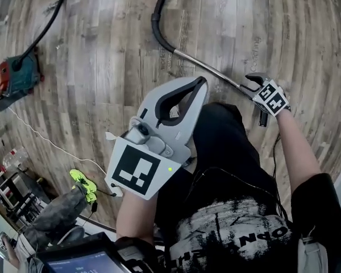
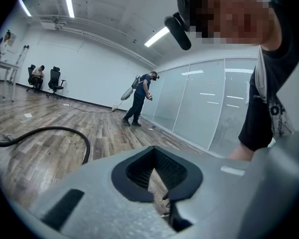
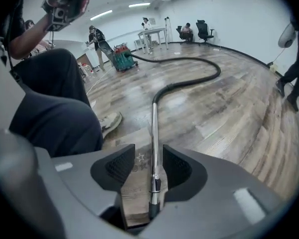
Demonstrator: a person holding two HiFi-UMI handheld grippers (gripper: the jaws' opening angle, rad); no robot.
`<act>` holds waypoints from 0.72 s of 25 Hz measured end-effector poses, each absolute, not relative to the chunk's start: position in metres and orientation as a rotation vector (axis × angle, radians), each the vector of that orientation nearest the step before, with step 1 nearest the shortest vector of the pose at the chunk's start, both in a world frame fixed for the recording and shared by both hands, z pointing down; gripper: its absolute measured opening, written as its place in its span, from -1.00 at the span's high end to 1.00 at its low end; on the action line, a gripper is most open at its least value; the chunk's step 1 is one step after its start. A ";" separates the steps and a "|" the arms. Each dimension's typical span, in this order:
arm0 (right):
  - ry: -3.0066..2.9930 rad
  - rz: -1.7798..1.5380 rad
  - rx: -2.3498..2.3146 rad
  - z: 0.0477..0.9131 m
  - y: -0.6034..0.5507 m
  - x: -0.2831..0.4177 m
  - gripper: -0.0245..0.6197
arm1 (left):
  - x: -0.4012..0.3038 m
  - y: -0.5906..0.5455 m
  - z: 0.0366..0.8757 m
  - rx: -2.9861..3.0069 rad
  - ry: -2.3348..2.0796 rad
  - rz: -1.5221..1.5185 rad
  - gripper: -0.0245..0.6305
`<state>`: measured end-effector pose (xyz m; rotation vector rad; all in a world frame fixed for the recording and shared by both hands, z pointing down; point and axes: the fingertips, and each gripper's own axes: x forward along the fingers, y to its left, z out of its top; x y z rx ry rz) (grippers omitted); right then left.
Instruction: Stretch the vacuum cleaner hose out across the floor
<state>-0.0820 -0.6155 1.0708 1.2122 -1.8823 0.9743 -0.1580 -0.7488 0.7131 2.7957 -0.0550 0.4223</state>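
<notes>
My right gripper is down at the wood-plank floor with its fingers released. The jaws stand apart, and the straight chrome metal tube lies between them, nearer one pad, with a gap on the other side. My left gripper is held in front of my body, above my leg, clenched on nothing. Its pads meet.

Position of the work item: the black flexible vacuum hose joins the far end of the chrome tube. It curves away across the planks and runs to the teal and red vacuum cleaner body.

Clearances: open floor lies ahead of the tube and on the side away from me. My black-trousered leg and pale shoe sit near the tube on my side. A glass partition wall bounds the room in the left gripper view.

Count: one hose, one tube, one cleaner body, two grippers.

Surroundings: a thin white cable crosses the floor near the cleaner body, and a yellow-green object lies near that cable. A white table and two black office chairs stand well apart from the tube, with other persons near them.
</notes>
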 end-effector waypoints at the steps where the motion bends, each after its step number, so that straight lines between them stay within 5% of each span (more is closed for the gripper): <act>1: -1.868 0.995 1.191 1.100 -0.615 -0.083 0.34 | -0.158 -0.750 0.726 2.809 -0.072 0.440 0.93; 13: -1.690 1.129 1.002 1.292 -0.590 -0.118 0.21 | -0.187 -0.713 0.808 2.826 -0.276 0.585 0.93; 18: -1.555 1.069 0.989 1.319 -0.579 -0.112 0.35 | -0.199 -0.710 0.817 2.790 -0.357 0.633 0.93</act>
